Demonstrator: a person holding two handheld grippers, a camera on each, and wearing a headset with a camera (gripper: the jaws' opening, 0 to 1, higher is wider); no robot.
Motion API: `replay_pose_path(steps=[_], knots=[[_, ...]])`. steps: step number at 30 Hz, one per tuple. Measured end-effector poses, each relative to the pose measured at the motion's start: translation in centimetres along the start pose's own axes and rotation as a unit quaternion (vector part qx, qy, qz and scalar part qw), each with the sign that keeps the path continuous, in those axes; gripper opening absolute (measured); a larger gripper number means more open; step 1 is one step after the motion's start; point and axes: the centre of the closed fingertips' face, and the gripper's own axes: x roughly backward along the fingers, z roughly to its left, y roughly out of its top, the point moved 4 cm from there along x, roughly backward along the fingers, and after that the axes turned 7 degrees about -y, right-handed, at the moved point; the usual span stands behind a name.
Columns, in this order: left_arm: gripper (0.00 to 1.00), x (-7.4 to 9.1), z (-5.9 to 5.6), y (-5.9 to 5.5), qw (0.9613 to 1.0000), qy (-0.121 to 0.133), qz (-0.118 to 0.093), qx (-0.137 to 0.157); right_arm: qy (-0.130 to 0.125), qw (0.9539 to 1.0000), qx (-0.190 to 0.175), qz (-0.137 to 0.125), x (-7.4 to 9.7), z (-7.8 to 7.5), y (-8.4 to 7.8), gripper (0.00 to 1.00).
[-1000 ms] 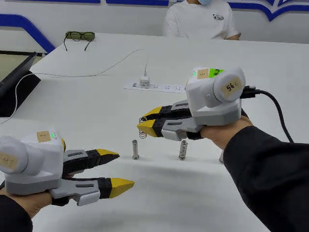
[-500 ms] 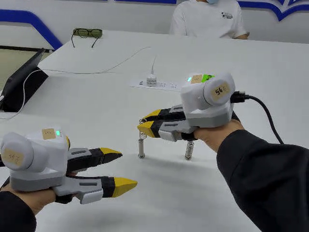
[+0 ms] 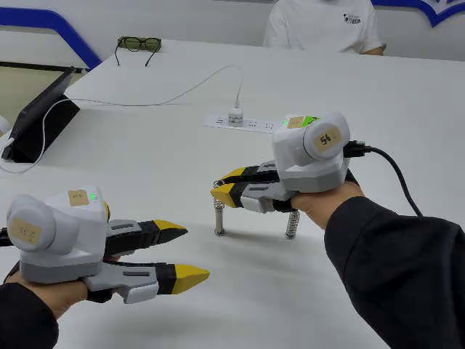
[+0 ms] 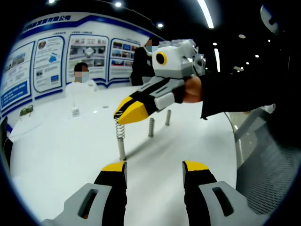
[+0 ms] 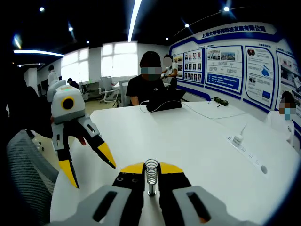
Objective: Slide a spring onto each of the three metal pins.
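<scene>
- The white bench is carrying three upright metal pins in a row.
- The right hand-held gripper is hovering over the nearest pin, its jaws clenched on a spring.
- The left hand-held gripper is hanging low over the bench, well apart from the pins, with its jaws spread wide and gripping nothing.
- The nearest pin is standing right beneath the right jaw tips, its top meeting the spring's lower end.
- The middle pin is wearing a second spring; the third pin is standing beyond it, too small to tell if it's sleeved.
- The spring is hanging upright between the yellow tips, lined up with the pin below.
</scene>
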Motion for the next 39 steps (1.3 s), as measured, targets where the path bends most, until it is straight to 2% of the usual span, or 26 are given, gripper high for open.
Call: replay_pose_path(steps=[9, 17, 39], knots=[[0.48, -0.1, 0.1, -0.2, 1.0, 0.0, 0.002, 0.004, 0.003, 1.0, -0.004, 0.001, -0.4, 0.0, -0.3, 0.12], [0.48, -0.1, 0.1, -0.3, 1.0, -0.001, 0.004, 0.005, 0.002, 0.9999, -0.007, 0.009, -0.8, 0.1, -1.3, 0.12], [0.48, -0.2, 0.1, -0.6, 0.9999, 0.0, 0.008, 0.009, -0.001, 0.9988, -0.015, 0.047, -2.3, 0.4, -4.3, 0.12]])
